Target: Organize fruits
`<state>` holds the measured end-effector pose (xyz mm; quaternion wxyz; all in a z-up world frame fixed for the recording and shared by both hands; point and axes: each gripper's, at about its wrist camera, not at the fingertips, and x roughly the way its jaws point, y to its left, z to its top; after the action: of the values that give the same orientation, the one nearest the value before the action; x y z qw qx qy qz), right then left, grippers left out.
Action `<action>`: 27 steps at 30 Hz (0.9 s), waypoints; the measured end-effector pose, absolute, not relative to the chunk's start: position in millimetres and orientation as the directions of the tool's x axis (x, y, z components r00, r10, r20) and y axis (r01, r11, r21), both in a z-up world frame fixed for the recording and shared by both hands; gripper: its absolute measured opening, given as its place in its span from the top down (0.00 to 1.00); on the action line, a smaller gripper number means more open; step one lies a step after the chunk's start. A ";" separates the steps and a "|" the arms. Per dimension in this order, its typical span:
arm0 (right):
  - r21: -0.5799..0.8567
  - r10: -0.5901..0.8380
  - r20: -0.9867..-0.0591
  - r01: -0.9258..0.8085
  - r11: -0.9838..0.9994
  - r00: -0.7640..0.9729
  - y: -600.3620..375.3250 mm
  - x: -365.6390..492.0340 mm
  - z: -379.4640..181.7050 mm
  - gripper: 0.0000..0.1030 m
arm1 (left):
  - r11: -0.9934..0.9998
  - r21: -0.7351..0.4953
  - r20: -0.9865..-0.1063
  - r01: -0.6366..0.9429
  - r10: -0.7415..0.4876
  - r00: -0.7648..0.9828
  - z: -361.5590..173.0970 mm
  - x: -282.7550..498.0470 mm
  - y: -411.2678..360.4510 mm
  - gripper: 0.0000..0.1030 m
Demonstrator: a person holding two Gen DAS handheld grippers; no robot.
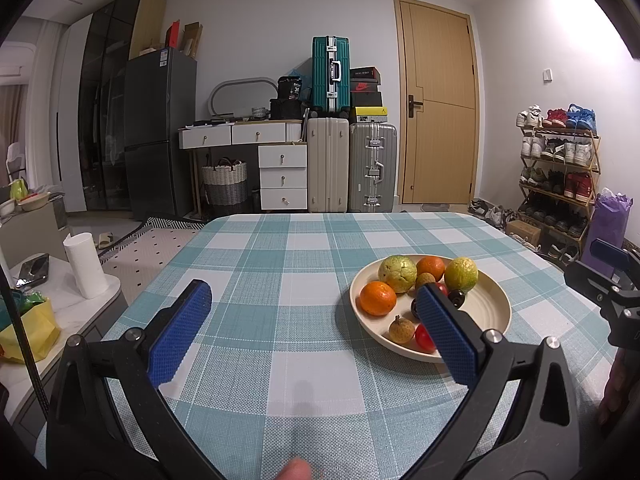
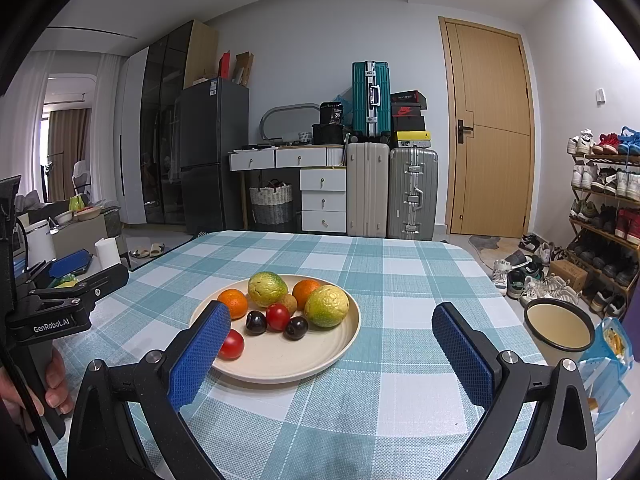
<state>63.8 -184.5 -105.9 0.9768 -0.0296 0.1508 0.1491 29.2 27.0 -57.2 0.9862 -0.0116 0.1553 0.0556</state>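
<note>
Fruit sits piled on a cream plate on the checked tablecloth. Both the left gripper and right gripper hang spread and empty. The plate lies between them, ahead, seemingly about equally near each.

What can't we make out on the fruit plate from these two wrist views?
- Left wrist: the left gripper's right finger covers part of the plate and the dark fruits.
- Right wrist: the right gripper's left finger hides the plate's near-left rim and part of one red tomato.
</note>
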 end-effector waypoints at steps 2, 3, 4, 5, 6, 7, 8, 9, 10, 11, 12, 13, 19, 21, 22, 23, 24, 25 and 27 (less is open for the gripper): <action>-0.013 0.282 -0.303 -0.300 0.954 0.910 -183.8 63.7 -106.0 0.00 | 0.994 -0.005 -0.307 -0.111 0.104 0.946 -55.6 27.5 27.2 0.01; -0.013 0.282 -0.304 -0.300 0.954 0.910 -184.5 63.9 -105.9 0.00 | 0.994 -0.005 -0.308 -0.110 0.103 0.946 -57.2 29.3 26.8 0.01; -0.013 0.282 -0.304 -0.300 0.954 0.910 -184.1 63.8 -106.0 0.00 | 0.994 -0.005 -0.307 -0.111 0.104 0.946 -55.1 27.7 27.0 0.01; -0.012 0.282 -0.304 -0.300 0.954 0.910 -183.9 63.7 -106.0 0.00 | 0.994 -0.006 -0.307 -0.111 0.104 0.946 -55.1 27.8 26.8 0.01; -0.013 0.282 -0.304 -0.300 0.954 0.910 -184.5 63.9 -105.9 0.00 | 0.994 -0.005 -0.307 -0.113 0.106 0.946 -55.8 28.7 26.5 0.01; -0.012 0.282 -0.304 -0.300 0.954 0.910 -184.1 63.8 -106.0 0.00 | 0.993 -0.004 -0.307 -0.116 0.109 0.945 -53.9 27.4 25.0 0.01; -0.012 0.282 -0.303 -0.300 0.954 0.910 -183.8 63.6 -106.1 0.00 | 0.993 -0.005 -0.307 -0.117 0.110 0.945 -53.9 27.9 24.7 0.01; -0.013 0.282 -0.303 -0.300 0.954 0.910 -184.5 63.9 -105.9 0.00 | 0.993 -0.005 -0.307 -0.117 0.110 0.945 -54.5 28.3 23.8 0.01; -0.013 0.282 -0.304 -0.300 0.954 0.910 -184.1 63.8 -106.0 0.00 | 0.993 -0.005 -0.307 -0.117 0.110 0.945 -54.0 27.1 24.0 0.01; -0.013 0.282 -0.304 -0.300 0.954 0.910 -184.5 63.9 -105.9 0.00 | 0.993 -0.005 -0.307 -0.117 0.110 0.945 -54.0 27.2 24.0 0.01; -0.013 0.282 -0.303 -0.300 0.954 0.910 -184.2 63.8 -106.0 0.00 | 0.993 -0.005 -0.307 -0.117 0.110 0.945 -54.6 27.9 23.6 0.01; -0.013 0.282 -0.304 -0.300 0.954 0.910 -184.7 63.9 -105.9 0.00 | 0.993 -0.005 -0.307 -0.117 0.110 0.945 -54.0 27.1 24.0 0.01; -0.012 0.282 -0.304 -0.300 0.954 0.910 -184.7 63.9 -105.8 0.00 | 0.993 -0.005 -0.307 -0.117 0.110 0.945 -55.0 28.4 23.3 0.01; -0.011 0.283 -0.304 -0.300 0.954 0.910 -184.1 63.8 -106.0 0.00 | 0.993 -0.005 -0.309 -0.117 0.110 0.945 -54.2 27.5 23.9 0.01; -0.011 0.282 -0.304 -0.300 0.954 0.910 -184.7 63.9 -105.8 0.00 | 0.993 -0.004 -0.312 -0.119 0.112 0.943 -54.1 28.0 23.8 0.01; -0.011 0.282 -0.304 -0.300 0.954 0.910 -184.0 63.7 -106.0 0.00 | 0.993 -0.005 -0.316 -0.121 0.113 0.942 -53.8 27.9 24.2 0.01; -0.011 0.282 -0.305 -0.300 0.954 0.910 -184.4 63.9 -105.9 0.00 | 0.992 -0.006 -0.319 -0.123 0.115 0.941 -54.4 29.0 24.4 0.01; -0.011 0.282 -0.304 -0.300 0.954 0.910 -184.8 63.8 -105.8 0.00 | 0.992 -0.007 -0.320 -0.124 0.116 0.940 -54.1 28.8 25.1 0.01; -0.011 0.282 -0.304 -0.300 0.954 0.910 -184.6 63.9 -105.8 0.00 | 0.992 -0.008 -0.316 -0.124 0.115 0.942 -54.7 29.1 24.8 0.01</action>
<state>63.9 -184.6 -105.8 0.9767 -0.0289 0.1514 0.1490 29.1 24.8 -54.7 0.9853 -0.0138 0.1593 0.0608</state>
